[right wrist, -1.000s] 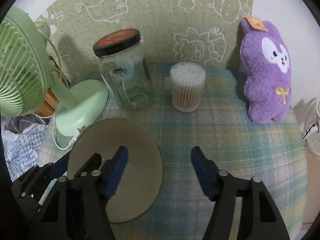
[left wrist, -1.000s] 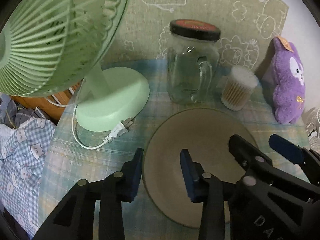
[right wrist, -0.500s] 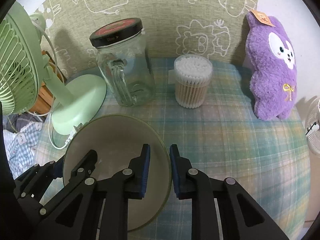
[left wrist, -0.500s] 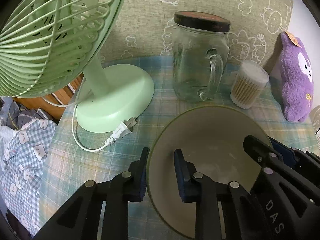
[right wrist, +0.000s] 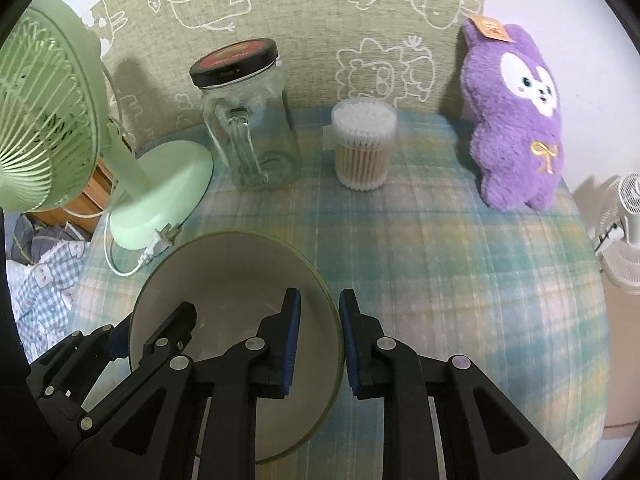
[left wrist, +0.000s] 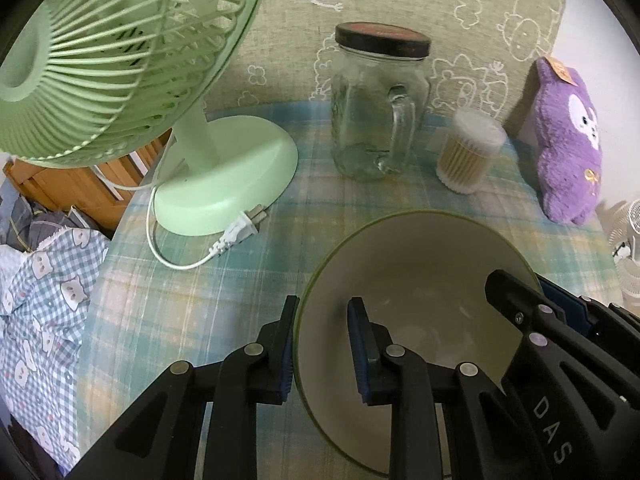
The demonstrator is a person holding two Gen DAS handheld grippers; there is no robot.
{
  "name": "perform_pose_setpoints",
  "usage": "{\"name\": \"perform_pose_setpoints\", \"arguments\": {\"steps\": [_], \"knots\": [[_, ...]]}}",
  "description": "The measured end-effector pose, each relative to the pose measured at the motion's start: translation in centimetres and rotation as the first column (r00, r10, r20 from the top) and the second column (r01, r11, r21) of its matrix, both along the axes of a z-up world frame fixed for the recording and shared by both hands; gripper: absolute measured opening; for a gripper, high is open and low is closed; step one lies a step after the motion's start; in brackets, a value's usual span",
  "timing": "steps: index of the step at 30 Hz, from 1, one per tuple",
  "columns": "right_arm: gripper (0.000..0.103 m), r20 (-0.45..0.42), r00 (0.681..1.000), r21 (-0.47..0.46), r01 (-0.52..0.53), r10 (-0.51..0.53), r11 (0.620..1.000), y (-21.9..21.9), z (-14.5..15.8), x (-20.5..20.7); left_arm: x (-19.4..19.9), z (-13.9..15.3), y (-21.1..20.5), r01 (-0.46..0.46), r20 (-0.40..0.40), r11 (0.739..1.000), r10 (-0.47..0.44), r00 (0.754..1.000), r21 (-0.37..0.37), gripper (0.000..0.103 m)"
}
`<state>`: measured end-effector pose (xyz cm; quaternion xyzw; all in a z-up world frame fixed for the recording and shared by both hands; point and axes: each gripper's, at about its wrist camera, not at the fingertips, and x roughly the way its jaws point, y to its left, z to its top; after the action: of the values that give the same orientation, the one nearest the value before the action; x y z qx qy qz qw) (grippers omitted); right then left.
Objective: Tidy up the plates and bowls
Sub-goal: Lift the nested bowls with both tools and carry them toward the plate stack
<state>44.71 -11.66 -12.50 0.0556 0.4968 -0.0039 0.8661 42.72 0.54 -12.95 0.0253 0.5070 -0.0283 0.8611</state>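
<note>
A beige bowl with a green rim (left wrist: 416, 280) is held between both grippers above the plaid tablecloth. My left gripper (left wrist: 320, 344) is shut on the bowl's left rim, one finger outside and one inside. My right gripper (right wrist: 320, 332) is shut on the bowl's right rim (right wrist: 240, 280) in the same way. Each gripper also shows in the other's view, the right one in the left wrist view (left wrist: 536, 312) and the left one in the right wrist view (right wrist: 152, 328). The bowl looks empty and tilts slightly.
A green desk fan (left wrist: 120, 52) with its white plug (left wrist: 240, 232) stands at the left. A lidded glass mug jar (left wrist: 376, 108), a cotton swab tub (right wrist: 364, 148) and a purple plush toy (right wrist: 516, 116) line the back. The table edge drops off left to checked bedding (left wrist: 44, 280).
Both grippers closed from open onto the bowl's opposite rims. The bowl has since risen off the table and sits closer to the cameras.
</note>
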Motion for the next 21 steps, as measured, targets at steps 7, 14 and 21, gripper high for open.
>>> {"name": "perform_pose_setpoints", "arguments": {"steps": [7,14,21], "knots": [[0.024,0.015,0.999,-0.017,0.031,-0.030,0.999,0.9,2.1,-3.1,-2.2,1.7,0.6,0.039,0.006,0.999,-0.039,0.999,-0.016,0.022],[0.024,0.053,0.997,-0.013,0.061,-0.061,0.998,2.1,4.9,-6.1,-4.5,4.7,1.9,0.070,0.046,0.997,-0.069,0.997,-0.023,0.022],[0.024,0.083,0.993,-0.015,0.080,-0.078,0.997,3.3,7.9,-9.6,-7.4,7.5,3.0,0.095,0.087,0.995,-0.093,0.992,-0.020,0.022]]}}
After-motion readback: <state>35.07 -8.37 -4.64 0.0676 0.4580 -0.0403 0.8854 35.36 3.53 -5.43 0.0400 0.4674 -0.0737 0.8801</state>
